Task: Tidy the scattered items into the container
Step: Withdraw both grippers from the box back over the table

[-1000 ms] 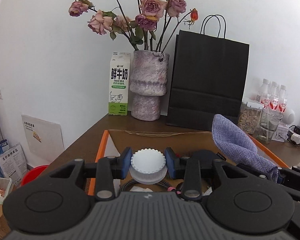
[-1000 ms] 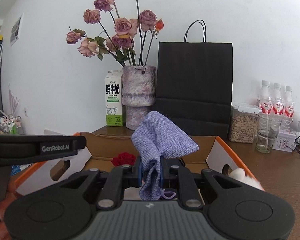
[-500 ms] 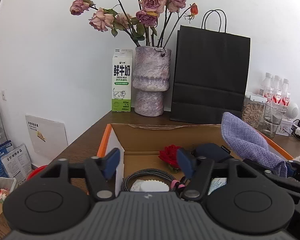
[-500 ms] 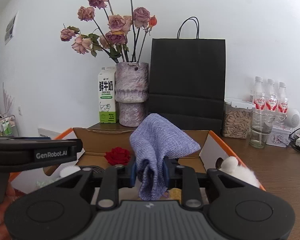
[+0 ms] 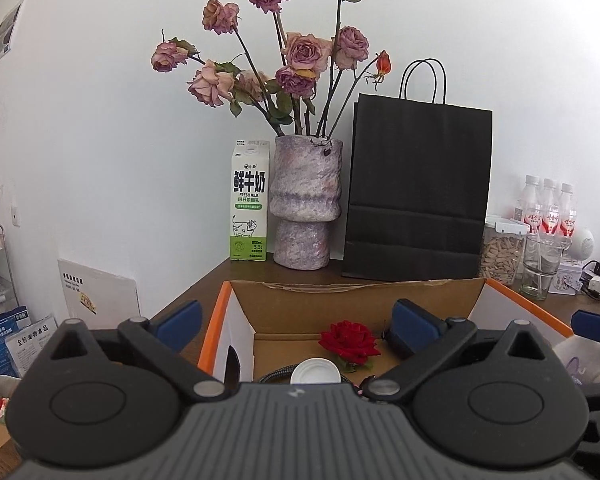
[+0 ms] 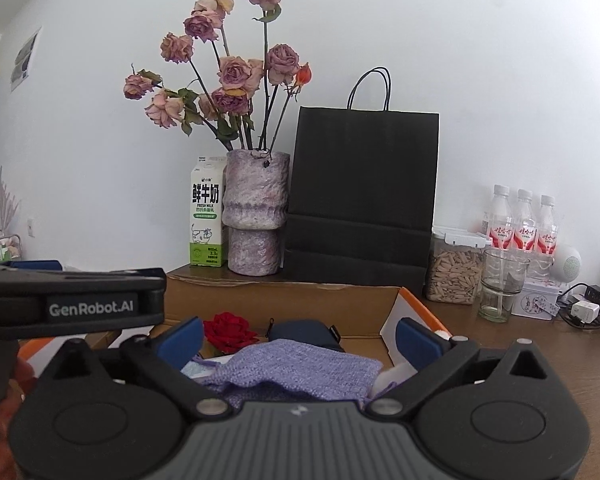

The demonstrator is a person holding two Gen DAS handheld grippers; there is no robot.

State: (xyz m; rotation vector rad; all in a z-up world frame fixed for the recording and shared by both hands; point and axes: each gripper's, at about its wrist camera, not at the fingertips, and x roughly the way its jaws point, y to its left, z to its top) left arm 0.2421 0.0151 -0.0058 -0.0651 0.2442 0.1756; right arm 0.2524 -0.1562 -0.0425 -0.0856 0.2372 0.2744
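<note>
My left claw (image 5: 296,320) stands spread wide, jaws just opened, nothing between the pads. The white jar lid (image 5: 314,372) lies below it inside the cardboard box (image 5: 352,300), beside a braided cable (image 5: 274,374) and just in front of the red rose (image 5: 350,342).

My right claw (image 6: 298,338) is likewise fully spread, jaws just opened. The lilac woven pouch (image 6: 300,368) lies slumped in the box under it, touching neither pad. A dark blue case (image 6: 306,332) sits behind the pouch, and the rose appears left of that.

The box rests on the brown worktop (image 6: 540,360). Behind it: milk carton (image 5: 249,204), vase of dried roses (image 5: 306,208), black paper bag (image 5: 418,192).
</note>
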